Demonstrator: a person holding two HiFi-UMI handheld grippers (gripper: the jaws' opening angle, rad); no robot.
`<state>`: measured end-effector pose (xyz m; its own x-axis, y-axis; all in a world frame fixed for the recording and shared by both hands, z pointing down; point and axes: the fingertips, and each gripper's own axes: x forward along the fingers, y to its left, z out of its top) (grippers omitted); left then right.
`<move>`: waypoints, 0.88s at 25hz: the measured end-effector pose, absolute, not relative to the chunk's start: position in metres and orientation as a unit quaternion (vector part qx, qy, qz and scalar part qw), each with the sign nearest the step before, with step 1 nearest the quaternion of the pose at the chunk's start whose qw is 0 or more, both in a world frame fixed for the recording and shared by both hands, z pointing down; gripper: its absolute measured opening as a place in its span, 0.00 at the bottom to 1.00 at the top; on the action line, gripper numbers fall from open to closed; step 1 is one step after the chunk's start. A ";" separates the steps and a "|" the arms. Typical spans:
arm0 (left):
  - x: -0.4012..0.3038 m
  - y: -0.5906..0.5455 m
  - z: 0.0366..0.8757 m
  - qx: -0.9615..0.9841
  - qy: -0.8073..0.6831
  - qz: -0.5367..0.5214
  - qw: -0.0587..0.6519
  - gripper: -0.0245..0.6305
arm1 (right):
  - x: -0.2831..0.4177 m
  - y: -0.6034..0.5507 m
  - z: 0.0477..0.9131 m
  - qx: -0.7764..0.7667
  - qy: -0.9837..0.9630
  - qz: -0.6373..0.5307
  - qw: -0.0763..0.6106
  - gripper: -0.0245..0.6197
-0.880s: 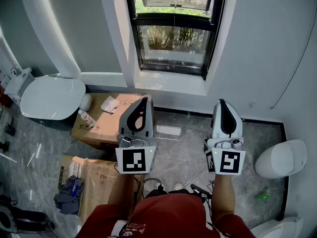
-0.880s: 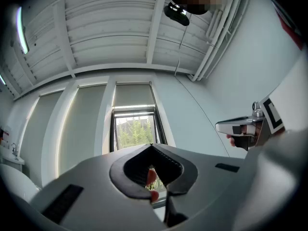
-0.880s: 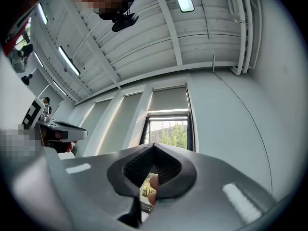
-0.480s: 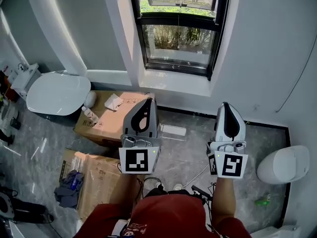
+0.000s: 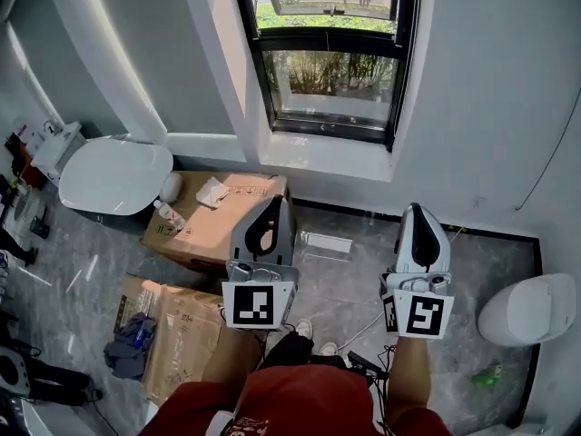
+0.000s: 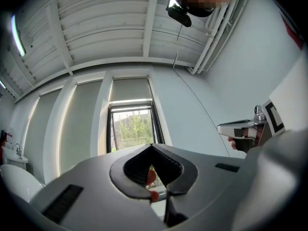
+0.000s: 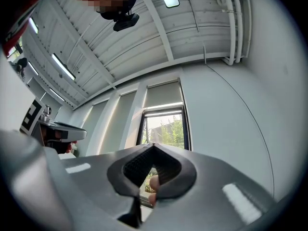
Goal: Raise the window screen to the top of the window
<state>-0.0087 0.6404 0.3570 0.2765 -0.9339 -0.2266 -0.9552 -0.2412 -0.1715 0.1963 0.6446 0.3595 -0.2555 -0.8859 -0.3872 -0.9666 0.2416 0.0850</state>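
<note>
The window (image 5: 331,84) has a black frame and stands in the far wall, above a white sill (image 5: 327,155). A black crossbar (image 5: 327,42) divides it, and the lower pane looks darker than the upper. In both gripper views a grey shade (image 6: 129,88) (image 7: 163,95) covers the window's top. My left gripper (image 5: 272,201) and right gripper (image 5: 416,209) hover side by side over the floor, well short of the window. Both point toward it. Each one's jaws (image 6: 152,146) (image 7: 154,145) are shut with nothing between them.
A white toilet lid (image 5: 116,175) sits at the left and another toilet (image 5: 531,309) at the right. Cardboard boxes (image 5: 213,216) (image 5: 177,325) and a bottle (image 5: 166,214) lie left of my left gripper. A clear plastic piece (image 5: 325,243) and cables lie on the grey floor.
Both grippers sit slightly lower in the head view and the window shows a little lower too. They keep the same spacing and stay shut. A shoe now shows below them.
</note>
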 end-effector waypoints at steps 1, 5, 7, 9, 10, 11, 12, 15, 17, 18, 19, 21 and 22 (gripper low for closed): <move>-0.007 0.638 0.358 -0.787 0.600 0.038 0.138 0.04 | 0.199 0.642 0.360 -0.598 0.775 0.154 0.132 0.05; -0.006 0.623 0.358 -0.788 0.596 0.038 0.151 0.04 | 0.203 0.625 0.362 -0.601 0.773 0.153 0.133 0.05; -0.006 0.612 0.360 -0.789 0.594 0.042 0.151 0.04 | 0.202 0.615 0.361 -0.602 0.772 0.159 0.127 0.05; -0.007 0.599 0.360 -0.790 0.592 0.050 0.149 0.04 | 0.201 0.604 0.359 -0.603 0.771 0.167 0.122 0.05; -0.008 0.592 0.359 -0.790 0.592 0.055 0.149 0.04 | 0.200 0.598 0.358 -0.603 0.770 0.171 0.119 0.05; -0.010 0.583 0.359 -0.790 0.592 0.058 0.147 0.04 | 0.198 0.591 0.356 -0.604 0.769 0.175 0.117 0.05; -0.012 0.575 0.359 -0.790 0.593 0.060 0.145 0.04 | 0.197 0.583 0.355 -0.604 0.768 0.178 0.116 0.05; -0.019 0.547 0.360 -0.789 0.596 0.060 0.140 0.04 | 0.192 0.557 0.353 -0.608 0.764 0.184 0.112 0.05; -0.025 0.527 0.360 -0.790 0.594 0.063 0.141 0.04 | 0.185 0.537 0.353 -0.609 0.764 0.184 0.109 0.05; -0.029 0.517 0.361 -0.790 0.593 0.062 0.139 0.04 | 0.181 0.527 0.353 -0.609 0.764 0.183 0.108 0.05; -0.032 0.507 0.362 -0.791 0.593 0.062 0.137 0.04 | 0.177 0.516 0.354 -0.609 0.765 0.182 0.106 0.05; -0.041 0.488 0.363 -0.790 0.594 0.064 0.133 0.04 | 0.169 0.497 0.353 -0.609 0.766 0.178 0.105 0.05; -0.047 0.479 0.363 -0.790 0.595 0.065 0.131 0.04 | 0.165 0.488 0.353 -0.609 0.766 0.177 0.104 0.05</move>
